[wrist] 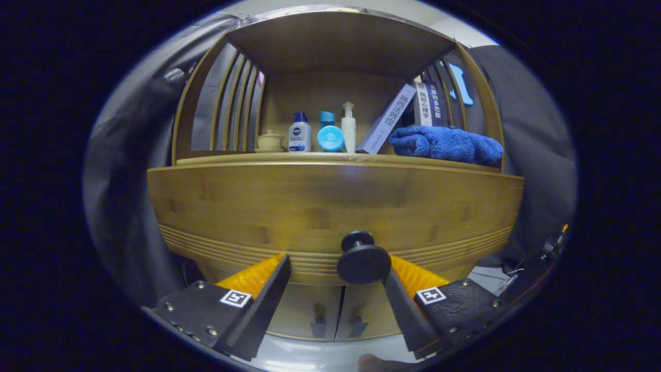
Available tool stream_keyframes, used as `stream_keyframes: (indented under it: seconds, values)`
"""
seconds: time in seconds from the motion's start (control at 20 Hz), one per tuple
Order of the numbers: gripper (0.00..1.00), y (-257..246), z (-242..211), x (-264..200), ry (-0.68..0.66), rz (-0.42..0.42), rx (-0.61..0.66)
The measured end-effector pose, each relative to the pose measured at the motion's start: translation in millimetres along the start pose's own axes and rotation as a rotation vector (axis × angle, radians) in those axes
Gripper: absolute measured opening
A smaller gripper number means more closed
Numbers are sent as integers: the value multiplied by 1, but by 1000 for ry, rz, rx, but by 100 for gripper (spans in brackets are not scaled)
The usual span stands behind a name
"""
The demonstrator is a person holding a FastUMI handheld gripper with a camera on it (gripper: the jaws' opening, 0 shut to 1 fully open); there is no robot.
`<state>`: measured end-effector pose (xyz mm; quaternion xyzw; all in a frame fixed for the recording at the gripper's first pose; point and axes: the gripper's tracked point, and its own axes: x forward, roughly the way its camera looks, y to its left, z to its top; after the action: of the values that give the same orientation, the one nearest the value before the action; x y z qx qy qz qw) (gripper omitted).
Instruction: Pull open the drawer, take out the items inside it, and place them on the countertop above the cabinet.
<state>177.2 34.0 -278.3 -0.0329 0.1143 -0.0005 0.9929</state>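
Observation:
A wide bamboo drawer front (248,206) stands close ahead of me, and what is inside it is hidden. Its round black knob (363,261) juts out between my fingers, close against the right finger (400,305) and well apart from the left finger (268,299). My gripper (338,263) is open around the knob, with no squeeze on it. Above the drawer runs the countertop (217,159), a shelf under a bamboo roof.
On the countertop stand a small cup on a saucer (270,140), a white bottle (300,133), a blue-capped jar (330,135), a pump bottle (348,127), leaning books (387,124) and a folded blue towel (446,144). Two cabinet doors (335,315) sit below the drawer.

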Motion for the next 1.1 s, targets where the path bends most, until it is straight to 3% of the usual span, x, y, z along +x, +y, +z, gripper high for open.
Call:
stream_keyframes:
  seconds: [0.55, 0.75, 0.95, 1.1]
  values:
    - [100, 3, 7, 37, -63, -2, 7]
    - [100, -2, 58, 1, -206, -17, -52]
    - [100, 2, 100, -58, -251, -6, -101]
    - [100, 0, 134, -100, -270, -7, -62]
